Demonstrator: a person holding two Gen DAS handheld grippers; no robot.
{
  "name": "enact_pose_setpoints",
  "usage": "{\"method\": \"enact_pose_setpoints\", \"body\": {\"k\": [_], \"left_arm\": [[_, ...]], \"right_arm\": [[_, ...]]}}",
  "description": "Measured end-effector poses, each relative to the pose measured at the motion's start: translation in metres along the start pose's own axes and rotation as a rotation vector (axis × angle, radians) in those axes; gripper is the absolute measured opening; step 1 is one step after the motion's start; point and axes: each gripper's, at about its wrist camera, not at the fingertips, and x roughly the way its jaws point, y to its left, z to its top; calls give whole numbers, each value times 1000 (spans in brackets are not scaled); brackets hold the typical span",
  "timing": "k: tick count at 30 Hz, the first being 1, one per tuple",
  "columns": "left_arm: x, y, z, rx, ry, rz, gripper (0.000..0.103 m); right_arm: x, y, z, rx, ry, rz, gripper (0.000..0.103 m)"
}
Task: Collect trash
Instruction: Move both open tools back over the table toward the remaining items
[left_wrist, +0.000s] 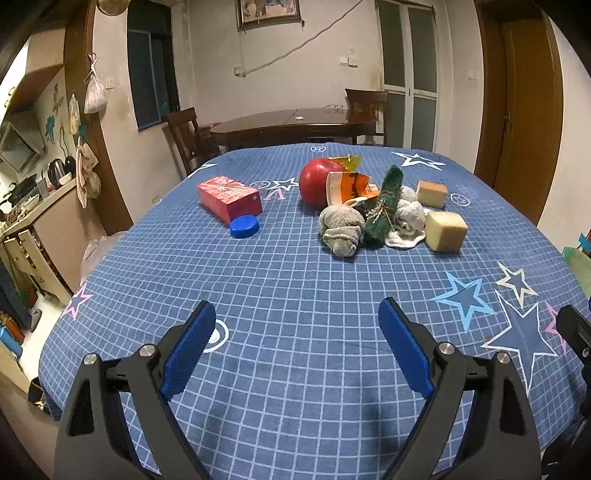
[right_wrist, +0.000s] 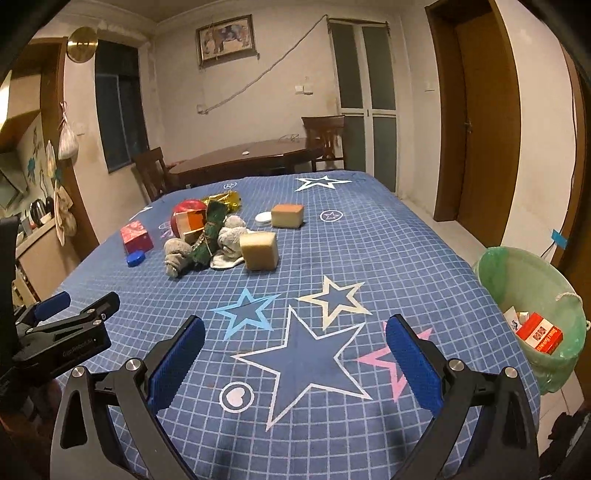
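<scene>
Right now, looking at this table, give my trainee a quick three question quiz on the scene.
1. True or false: the blue bottle cap lies beside the red carton.
2. Which is nearest the bin: A apple, B front sponge block, C red carton?
3. Fill in: both the left tool and the right tool are ____, holding nothing.

Key: 1 true; 2 B; 3 open.
</scene>
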Motion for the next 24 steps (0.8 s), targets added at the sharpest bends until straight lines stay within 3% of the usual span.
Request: {"method": "enact_pose_setpoints", "body": {"k": [14,24], "left_arm": [[12,1,-1,14,30,40,86],[23,5,1,12,53,76,87]], "right_arm": [[27,27,15,-104,37,11,98],[64,41,49,-219,69,29,98]]}}
